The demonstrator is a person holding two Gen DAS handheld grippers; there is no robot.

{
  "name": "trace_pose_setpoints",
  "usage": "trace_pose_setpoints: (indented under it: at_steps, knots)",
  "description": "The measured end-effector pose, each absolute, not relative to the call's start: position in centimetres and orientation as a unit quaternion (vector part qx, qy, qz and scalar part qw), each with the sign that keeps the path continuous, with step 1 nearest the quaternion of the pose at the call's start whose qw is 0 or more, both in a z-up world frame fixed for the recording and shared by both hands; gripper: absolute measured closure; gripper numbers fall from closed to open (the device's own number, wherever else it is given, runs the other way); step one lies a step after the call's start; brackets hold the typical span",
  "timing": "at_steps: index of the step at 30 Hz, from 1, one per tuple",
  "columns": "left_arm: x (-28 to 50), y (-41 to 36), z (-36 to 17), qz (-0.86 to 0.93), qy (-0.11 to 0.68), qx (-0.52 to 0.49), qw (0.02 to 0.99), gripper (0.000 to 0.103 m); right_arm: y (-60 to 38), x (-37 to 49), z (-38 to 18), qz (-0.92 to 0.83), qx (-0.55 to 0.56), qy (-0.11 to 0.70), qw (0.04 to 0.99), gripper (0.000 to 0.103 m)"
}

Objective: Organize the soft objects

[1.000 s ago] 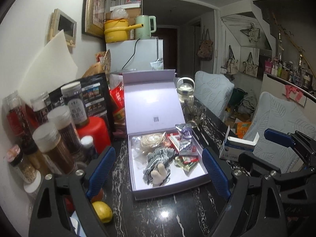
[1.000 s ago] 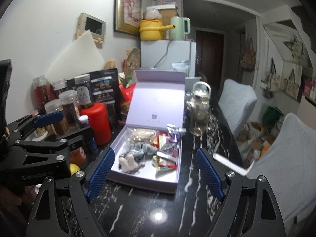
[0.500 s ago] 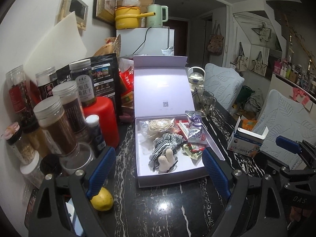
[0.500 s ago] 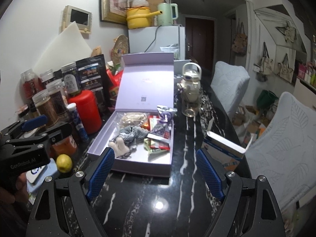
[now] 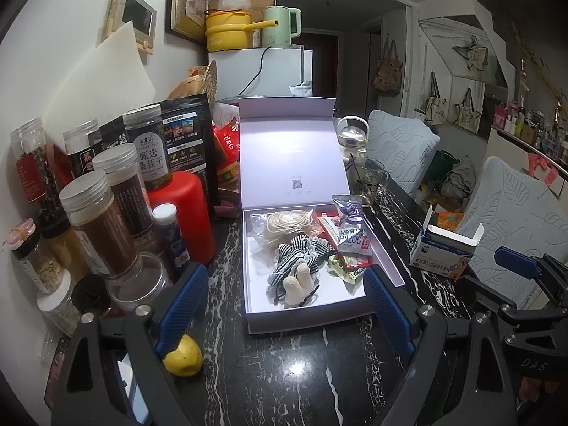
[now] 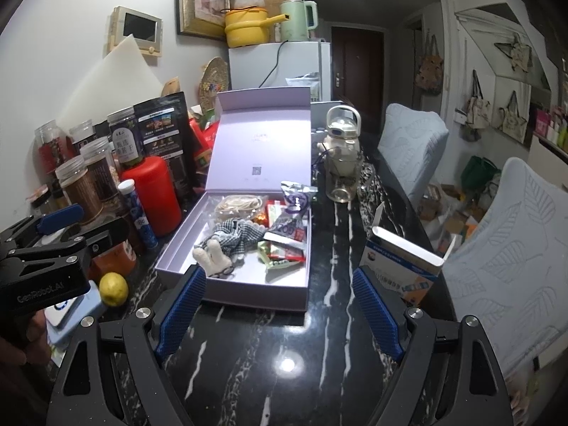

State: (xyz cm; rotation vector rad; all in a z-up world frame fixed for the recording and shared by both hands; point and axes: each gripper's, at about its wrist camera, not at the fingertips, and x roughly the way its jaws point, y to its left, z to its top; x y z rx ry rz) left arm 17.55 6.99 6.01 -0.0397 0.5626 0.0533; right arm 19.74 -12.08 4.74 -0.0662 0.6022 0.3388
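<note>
Both grippers have drawn back from the box point(image 5: 305, 305). Their fingers point(image 5: 183, 305) gape wide, empty. The plush point(image 5: 296, 277) lies inside, ahead between them.

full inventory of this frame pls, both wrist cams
gift box: 1, lilac, lid open, table centre
plush toy: 1, cream with checked cloth, in box
string coil: 1, beige, box back
snack packets: several, red and silver, box right
lemon: 1, yellow, left of box
red canister: 1, left of box
jars: several, clear, left edge
carton: 1, blue-white, open, right of box
left claw: open, empty
right claw: open, empty
</note>
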Motion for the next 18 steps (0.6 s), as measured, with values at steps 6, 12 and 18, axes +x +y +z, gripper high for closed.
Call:
trace_pose_setpoints:
  at_steps: [6,12,18]
  knots:
    - [17.53,6.88,6.03,0.027,0.278,-0.018,0.960,0.013,-12.22,19.73,4.54,0.162,-0.030,0.299,0.940,0.017]
    - [17.47,6.83,6.12,0.029,0.279,-0.016,0.960,0.012,-12.32,19.76,4.45,0.159,-0.030,0.301,0.940,0.017]
    - [17.57,7.00,6.08,0.032,0.282,-0.016,0.959,0.012,-12.49,19.72,4.42,0.157,-0.028,0.305,0.939,0.017]
